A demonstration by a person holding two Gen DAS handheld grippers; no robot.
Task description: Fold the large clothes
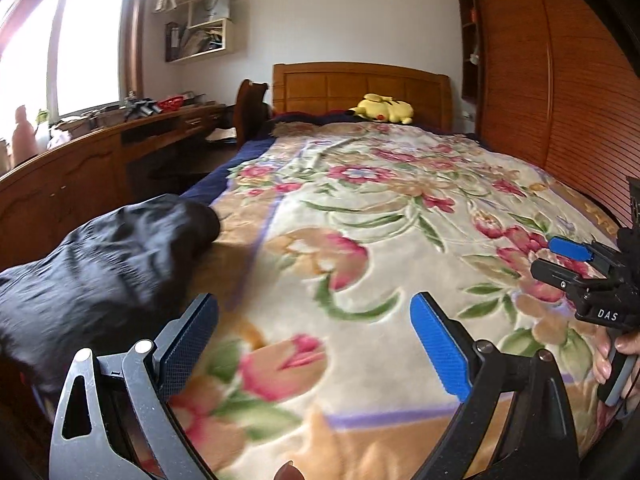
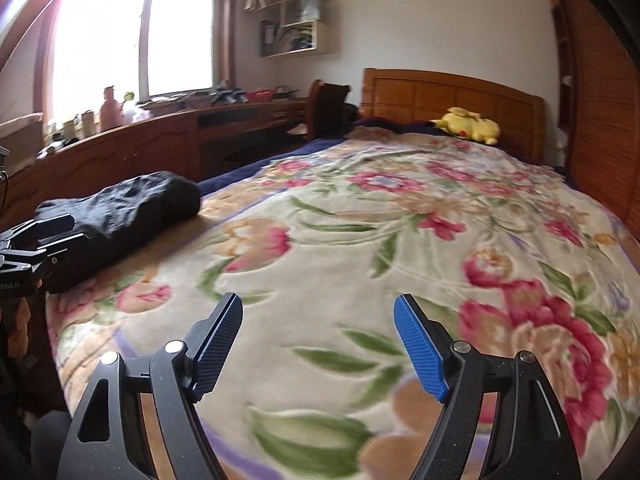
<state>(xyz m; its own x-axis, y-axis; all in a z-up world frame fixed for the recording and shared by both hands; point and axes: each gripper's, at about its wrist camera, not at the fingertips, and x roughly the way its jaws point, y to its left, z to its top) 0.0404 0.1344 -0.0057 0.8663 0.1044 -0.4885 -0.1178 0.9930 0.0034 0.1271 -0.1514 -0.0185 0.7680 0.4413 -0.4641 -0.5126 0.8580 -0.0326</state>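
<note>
A black garment (image 1: 100,264) lies bunched in a heap at the near left corner of the bed, on the floral blanket (image 1: 360,208). It also shows in the right wrist view (image 2: 120,208). My left gripper (image 1: 314,344) is open and empty, held above the blanket just right of the garment. My right gripper (image 2: 318,344) is open and empty over the middle of the blanket. The right gripper also shows at the right edge of the left wrist view (image 1: 560,258), and the left gripper at the left edge of the right wrist view (image 2: 48,236).
A yellow plush toy (image 1: 382,109) lies by the wooden headboard (image 1: 360,84). A long wooden desk (image 1: 80,172) with clutter runs along the left under the window. A wooden wardrobe (image 1: 540,80) stands along the bed's right side.
</note>
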